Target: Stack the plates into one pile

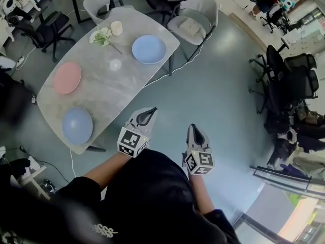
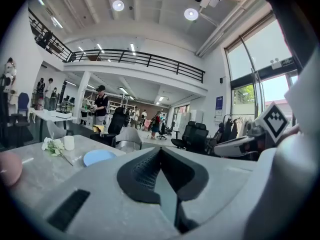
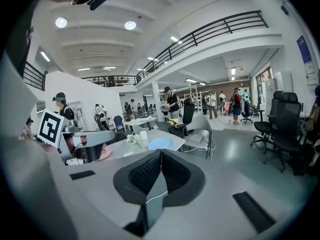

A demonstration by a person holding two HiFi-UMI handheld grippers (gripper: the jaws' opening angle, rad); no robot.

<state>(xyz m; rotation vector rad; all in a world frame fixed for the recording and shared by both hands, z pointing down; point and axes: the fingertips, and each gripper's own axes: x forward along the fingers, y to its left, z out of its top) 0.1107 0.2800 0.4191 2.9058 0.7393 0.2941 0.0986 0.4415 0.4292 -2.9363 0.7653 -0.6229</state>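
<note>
Three plates lie apart on the grey marble table [image 1: 127,93]: a light blue plate [image 1: 149,49] at the far end, a pink plate [image 1: 67,78] in the middle left, and a second blue plate [image 1: 77,125] at the near corner. My left gripper [image 1: 152,110] and right gripper [image 1: 193,127] hang side by side over the floor, off the table's near right edge. Both are shut and hold nothing. The left gripper view shows its shut jaws [image 2: 160,150], with the far blue plate [image 2: 98,157] and the pink plate [image 2: 9,168] beyond. The right gripper view shows shut jaws [image 3: 161,152] and the far blue plate [image 3: 160,143].
White flowers [image 1: 101,36], a pale cup [image 1: 116,28] and a small clear dish [image 1: 115,64] share the table. Grey chairs [image 1: 194,22] stand at its far end and black office chairs [image 1: 294,80] at the right. Cables trail on the floor under the table.
</note>
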